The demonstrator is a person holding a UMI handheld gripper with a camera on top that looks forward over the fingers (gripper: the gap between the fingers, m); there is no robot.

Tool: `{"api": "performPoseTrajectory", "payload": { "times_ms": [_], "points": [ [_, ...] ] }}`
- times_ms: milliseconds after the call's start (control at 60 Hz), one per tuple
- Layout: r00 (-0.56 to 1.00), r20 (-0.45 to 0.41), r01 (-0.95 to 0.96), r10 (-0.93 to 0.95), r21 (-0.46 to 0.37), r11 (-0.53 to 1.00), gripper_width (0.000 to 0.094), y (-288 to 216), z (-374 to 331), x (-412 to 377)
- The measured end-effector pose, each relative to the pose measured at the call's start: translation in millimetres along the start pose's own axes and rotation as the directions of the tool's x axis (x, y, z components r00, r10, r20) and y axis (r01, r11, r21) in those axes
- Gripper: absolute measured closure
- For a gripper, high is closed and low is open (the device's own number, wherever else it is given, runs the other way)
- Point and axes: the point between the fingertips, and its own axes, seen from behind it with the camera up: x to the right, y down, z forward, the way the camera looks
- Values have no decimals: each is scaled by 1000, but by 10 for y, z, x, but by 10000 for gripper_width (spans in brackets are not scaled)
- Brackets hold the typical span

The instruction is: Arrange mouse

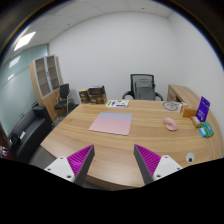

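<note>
A small pink mouse [169, 124] lies on the wooden table [100, 145], to the right of a pink mouse mat [112, 124]. The mat lies flat near the table's middle, well beyond my fingers. My gripper [113, 160] is held above the table's near edge. Its fingers, with purple pads [80, 158], stand wide apart and nothing is between them. The mouse is far ahead and to the right of the right finger [148, 158].
A black office chair [142, 88] stands behind the table. A teal box [205, 130] and a purple item [203, 108] lie at the table's right end, with a round object [173, 106] behind. Papers [117, 103] lie at the far edge. A cabinet [47, 78] stands at left.
</note>
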Motion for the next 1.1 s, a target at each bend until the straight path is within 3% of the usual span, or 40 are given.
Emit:
{"api": "performPoseTrajectory", "payload": {
  "times_ms": [233, 367, 467, 750, 1100],
  "points": [
    [993, -86, -79, 81, 20, 997, 109, -201, 781, 1732],
    [990, -143, -13, 15, 14, 1000, 109, -302, 1390, 2739],
    [991, -126, 35, -36, -9, 999, 108, -384, 1788, 3162],
    [993, -66, 99, -101, -36, 994, 110, -253, 2562, 3644],
    [993, -113, 29, -34, -43, 999, 106, -324, 3006, 4075]
  ]
}}
